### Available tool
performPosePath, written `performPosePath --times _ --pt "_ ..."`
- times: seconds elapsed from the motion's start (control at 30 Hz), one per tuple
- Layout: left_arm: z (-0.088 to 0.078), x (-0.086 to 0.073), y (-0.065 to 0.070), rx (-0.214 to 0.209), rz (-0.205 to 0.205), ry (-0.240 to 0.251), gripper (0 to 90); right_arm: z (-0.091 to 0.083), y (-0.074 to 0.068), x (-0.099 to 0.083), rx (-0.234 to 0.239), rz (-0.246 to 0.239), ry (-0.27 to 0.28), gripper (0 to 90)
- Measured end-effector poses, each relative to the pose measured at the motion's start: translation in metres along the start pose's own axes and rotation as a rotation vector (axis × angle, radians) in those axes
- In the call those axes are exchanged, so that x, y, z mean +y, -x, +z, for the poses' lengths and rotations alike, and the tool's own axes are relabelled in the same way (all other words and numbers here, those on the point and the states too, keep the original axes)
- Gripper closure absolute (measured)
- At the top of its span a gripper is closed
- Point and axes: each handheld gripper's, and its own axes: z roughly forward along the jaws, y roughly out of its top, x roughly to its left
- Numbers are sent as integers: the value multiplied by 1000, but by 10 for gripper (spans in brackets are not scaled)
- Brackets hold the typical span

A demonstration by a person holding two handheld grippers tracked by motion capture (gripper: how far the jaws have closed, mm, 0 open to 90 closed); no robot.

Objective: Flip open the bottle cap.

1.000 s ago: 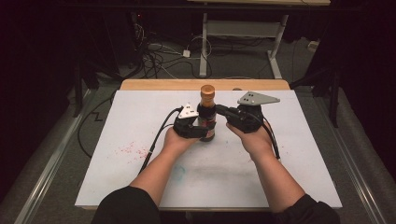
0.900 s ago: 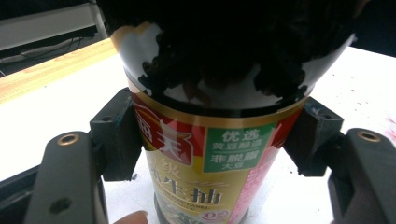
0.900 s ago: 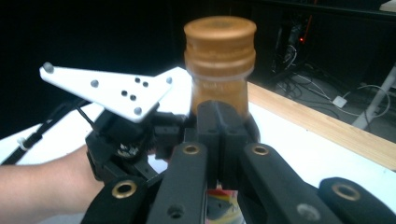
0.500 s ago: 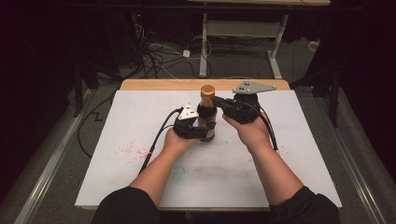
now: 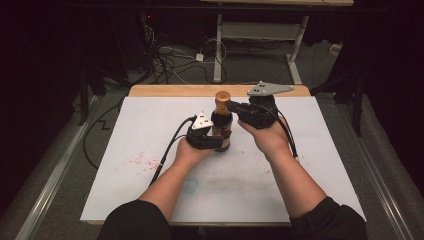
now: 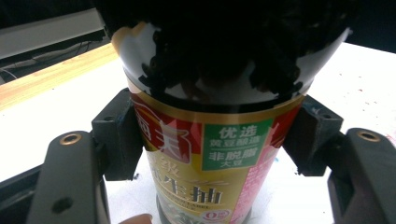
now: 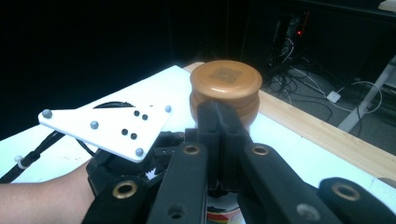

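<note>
Bottle (image 6: 210, 154) top, base cut off; label partly unreadable.

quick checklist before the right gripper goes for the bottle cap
1. Left gripper clamped on the bottle body: ok.
2. Bottle upright on the table: ok.
3. Cap on the bottle: ok.
4. Right gripper open enough to take the cap: not ok, jaws shut.
5. Right gripper level with the cap: ok, just beside it.
6. Whether its tips touch the cap: cannot tell.
</note>
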Motion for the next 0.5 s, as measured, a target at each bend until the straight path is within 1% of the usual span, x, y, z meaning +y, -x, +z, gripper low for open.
performPosePath --times 0.1,0.27,0.43,0.5 --pt "0 0 0 -1 -2 2 294 0 0 0 3 7 2 900" --pt "0 0 0 0 -4 3 294 1 0 0 0 4 1 900" --pt "0 -1 0 3 0 4 292 -1 2 -1 -19 15 5 900" --pt "0 -1 1 4 1 5 293 -1 3 -2 -20 23 6 900"
